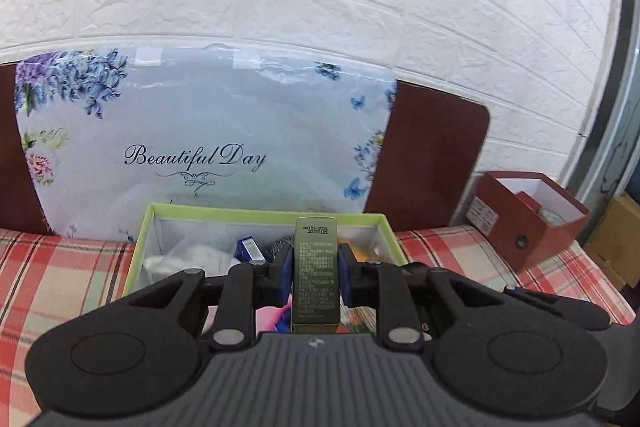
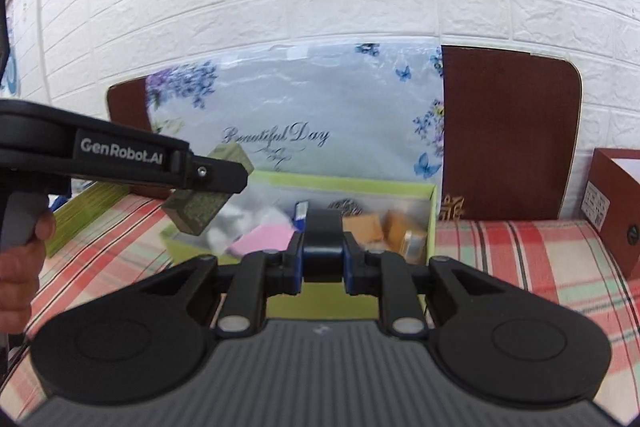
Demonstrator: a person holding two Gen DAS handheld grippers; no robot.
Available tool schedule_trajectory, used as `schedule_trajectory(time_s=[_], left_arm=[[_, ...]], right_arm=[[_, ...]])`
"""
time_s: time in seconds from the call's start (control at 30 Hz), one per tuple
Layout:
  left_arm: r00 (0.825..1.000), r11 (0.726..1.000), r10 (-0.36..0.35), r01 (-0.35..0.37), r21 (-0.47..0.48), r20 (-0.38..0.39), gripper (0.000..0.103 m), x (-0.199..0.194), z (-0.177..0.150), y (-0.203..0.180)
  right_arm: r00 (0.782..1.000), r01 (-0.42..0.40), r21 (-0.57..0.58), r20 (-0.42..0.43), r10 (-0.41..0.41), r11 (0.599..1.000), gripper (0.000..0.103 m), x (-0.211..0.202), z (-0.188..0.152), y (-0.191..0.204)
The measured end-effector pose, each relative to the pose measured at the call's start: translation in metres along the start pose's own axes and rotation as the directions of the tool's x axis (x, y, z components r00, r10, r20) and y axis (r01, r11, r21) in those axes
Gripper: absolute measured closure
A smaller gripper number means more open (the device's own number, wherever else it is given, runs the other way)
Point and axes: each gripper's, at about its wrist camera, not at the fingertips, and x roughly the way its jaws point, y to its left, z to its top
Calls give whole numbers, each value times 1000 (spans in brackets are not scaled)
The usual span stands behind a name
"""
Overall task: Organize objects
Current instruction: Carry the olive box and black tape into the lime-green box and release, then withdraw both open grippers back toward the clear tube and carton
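Note:
My left gripper [image 1: 316,269] is shut on a slim olive-gold carton [image 1: 315,259] with fine print, held lengthwise between the blue pads. It hovers at the near edge of an open green-rimmed box [image 1: 260,214] on the bed. In the right wrist view the left gripper [image 2: 218,187] comes in from the left with the carton [image 2: 200,207] above the green box's [image 2: 431,211] left corner. My right gripper [image 2: 323,251] is shut on a small black object [image 2: 322,239] over the box's near side. Inside lie white cloth [image 1: 192,259], a pink item [image 2: 264,241] and orange cartons [image 2: 368,225].
A floral "Beautiful Day" bag [image 1: 192,131] leans on the brown headboard [image 1: 432,155] behind the box. A red open box [image 1: 528,223] stands at the right. A green lid [image 2: 86,215] lies to the left on the plaid sheet [image 2: 520,259]. A hand [image 2: 20,267] holds the left gripper's handle.

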Motion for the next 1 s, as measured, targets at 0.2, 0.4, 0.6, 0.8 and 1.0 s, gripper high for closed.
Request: schedule_trajectory(time_s=[0.2,0.4,0.6,0.8,1.0], left_arm=[[999,1000,-2,2,9,-40,80,55,5,10],[998,999,51,-51,6,23,18,69,-8,18],[997,997,77,-76,-23,21,18,56,-6,18],[996,996,87,-87,14,20,17,18,-7,2],[993,992,121,-120,25,-18,16,-34,-22,-20]], right_arm=[[999,49,-5,-19,-49,999,85,66,9,-12],[996,84,-97,-30,-88,992,17,100,-13,-18],[995,95,-118,19,-94,988,4,90,-19,-18],[995,101,-121,36,-98,987,0,55,-14,-15],[994,102,-126,59,-96,987,0,-4,-16,-18]])
